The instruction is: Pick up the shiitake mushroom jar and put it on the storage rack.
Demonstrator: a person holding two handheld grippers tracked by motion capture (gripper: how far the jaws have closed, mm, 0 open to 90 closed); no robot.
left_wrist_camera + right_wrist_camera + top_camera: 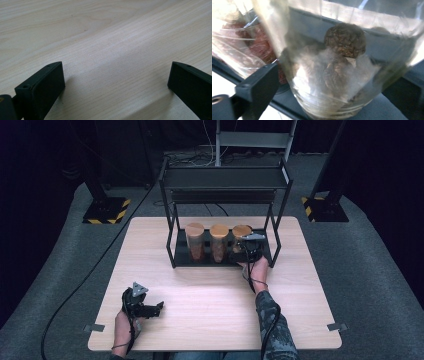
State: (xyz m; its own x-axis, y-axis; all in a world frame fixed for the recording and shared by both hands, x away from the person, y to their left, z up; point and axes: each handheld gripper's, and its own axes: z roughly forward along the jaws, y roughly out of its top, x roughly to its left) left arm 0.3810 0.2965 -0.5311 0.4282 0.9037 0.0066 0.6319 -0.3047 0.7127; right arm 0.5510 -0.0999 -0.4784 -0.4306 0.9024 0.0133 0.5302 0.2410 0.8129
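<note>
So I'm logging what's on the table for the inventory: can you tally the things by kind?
Clear jars with wooden lids: 3, namely left jar, middle jar, right jar
Black metal rack holding them: 1
Handheld grippers: 2, namely left gripper, right gripper
Total: 6

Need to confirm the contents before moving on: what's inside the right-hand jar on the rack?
Right-hand jar: a brown, rough round lump sits on pale brownish pieces. Glare and blur hide what they are; the wooden lid covers the top.
</note>
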